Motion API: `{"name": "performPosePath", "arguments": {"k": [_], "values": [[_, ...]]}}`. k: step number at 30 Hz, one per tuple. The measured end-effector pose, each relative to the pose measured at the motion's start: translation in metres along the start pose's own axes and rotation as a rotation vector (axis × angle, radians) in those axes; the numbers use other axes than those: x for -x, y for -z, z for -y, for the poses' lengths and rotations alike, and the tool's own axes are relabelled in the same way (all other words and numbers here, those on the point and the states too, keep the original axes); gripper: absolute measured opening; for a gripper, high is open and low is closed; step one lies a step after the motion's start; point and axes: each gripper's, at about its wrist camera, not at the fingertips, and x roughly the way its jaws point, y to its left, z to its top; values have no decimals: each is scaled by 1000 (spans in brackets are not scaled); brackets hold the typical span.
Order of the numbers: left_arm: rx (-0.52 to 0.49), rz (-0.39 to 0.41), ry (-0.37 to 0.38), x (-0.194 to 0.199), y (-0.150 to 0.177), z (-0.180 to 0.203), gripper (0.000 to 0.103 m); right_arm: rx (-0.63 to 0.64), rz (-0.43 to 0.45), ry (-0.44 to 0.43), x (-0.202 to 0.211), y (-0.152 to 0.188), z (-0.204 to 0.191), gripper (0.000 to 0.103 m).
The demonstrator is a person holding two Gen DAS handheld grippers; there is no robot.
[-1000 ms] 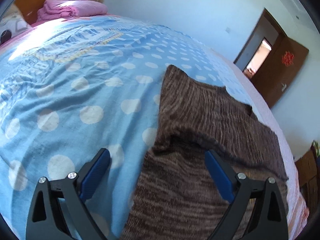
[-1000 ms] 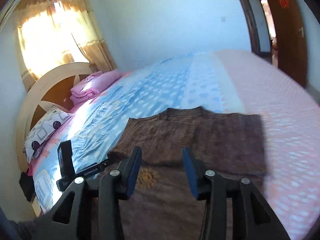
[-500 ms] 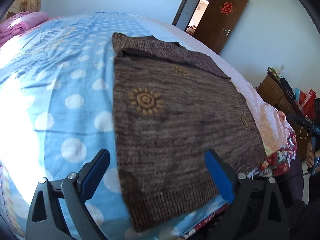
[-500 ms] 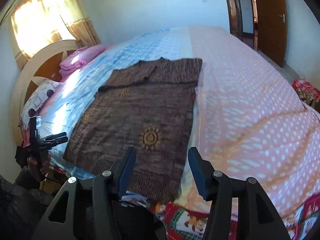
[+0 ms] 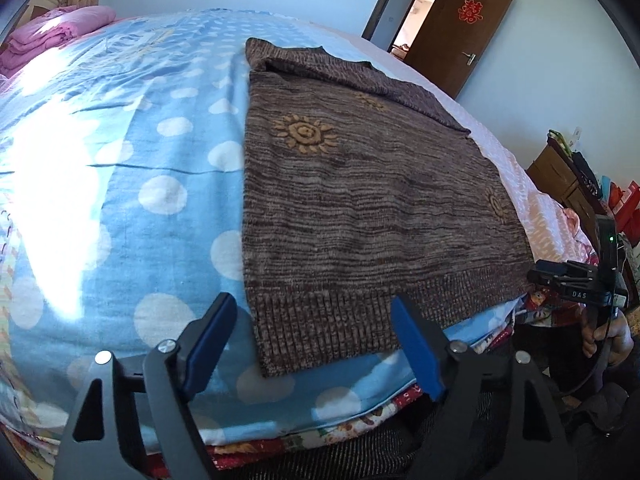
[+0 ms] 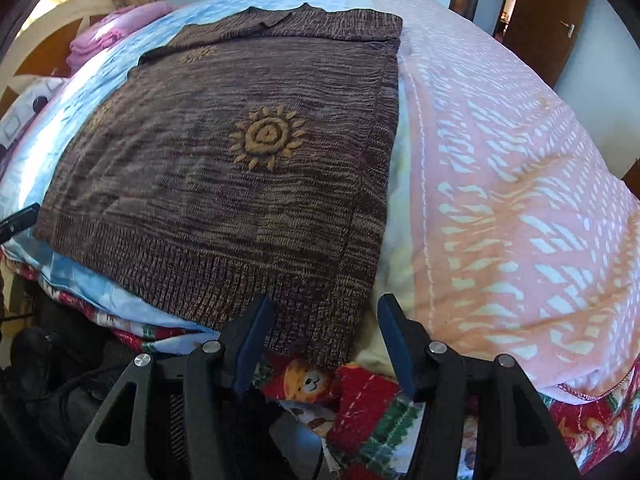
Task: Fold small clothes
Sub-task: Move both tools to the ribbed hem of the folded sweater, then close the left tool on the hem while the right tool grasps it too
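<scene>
A brown knit sweater [image 5: 360, 200] with orange sun motifs lies flat on the bed, its sleeves folded in across the far end and its ribbed hem at the near bed edge; it also shows in the right wrist view [image 6: 240, 152]. My left gripper [image 5: 316, 344] is open and empty, just in front of the hem's left corner. My right gripper [image 6: 324, 332] is open and empty, just in front of the hem's right corner. The right gripper also appears at the right edge of the left wrist view [image 5: 576, 284].
The bed has a blue polka-dot sheet [image 5: 120, 152] on the left and a pink patterned cover [image 6: 500, 184] on the right. Folded pink bedding [image 5: 56, 36] lies by the headboard. A brown door [image 5: 460, 28] and a cluttered wooden cabinet [image 5: 568, 184] stand beyond.
Both grippers have pulled back from the sweater's far end to its hem at the near bed edge. The sweater now lies with its whole body in view.
</scene>
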Motion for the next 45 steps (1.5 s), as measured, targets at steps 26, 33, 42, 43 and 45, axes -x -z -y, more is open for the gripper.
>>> {"name": "performPosePath", "arguments": {"k": [26, 33, 42, 43, 45], "values": [[164, -50, 127, 3, -21, -10, 9, -235, 73, -401, 23, -46, 40, 14], [113, 9, 133, -3, -96, -1, 9, -359, 163, -519, 23, -112, 68, 13], [99, -24, 37, -73, -175, -16, 10, -556, 172, -543, -32, -179, 111, 16], [107, -41, 34, -82, -180, -19, 10, -578, 163, -538, -42, -184, 113, 16], [114, -71, 23, -94, -186, -26, 12, -619, 146, -525, -55, -189, 120, 25]]}}
